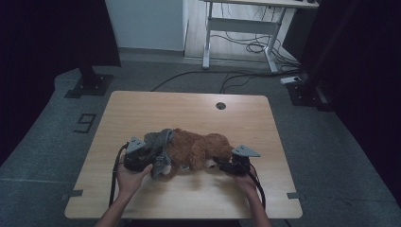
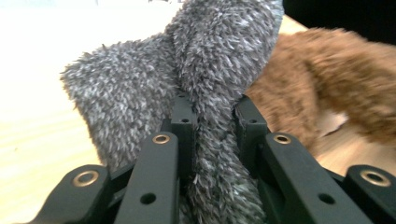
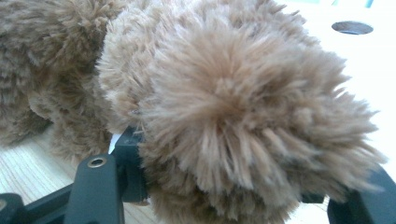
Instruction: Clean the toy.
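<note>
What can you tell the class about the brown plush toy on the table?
The plush toy is shaggy brown fur, soft and floppy, lying stretched sideways across the wooden table. A fuzzy grey cloth drapes its left end. The left claw pinches that grey cloth; the right claw grips a rounded furry part at its right end.

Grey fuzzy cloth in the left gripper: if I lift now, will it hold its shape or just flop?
Probably flop: the grey cloth already folds and bunches where the left gripper pinches it. It looks light, so lifting should be easy. Its long pile looks grippy, so a slip seems unlikely, but it lies against the brown plush toy and may drag it along.
</note>
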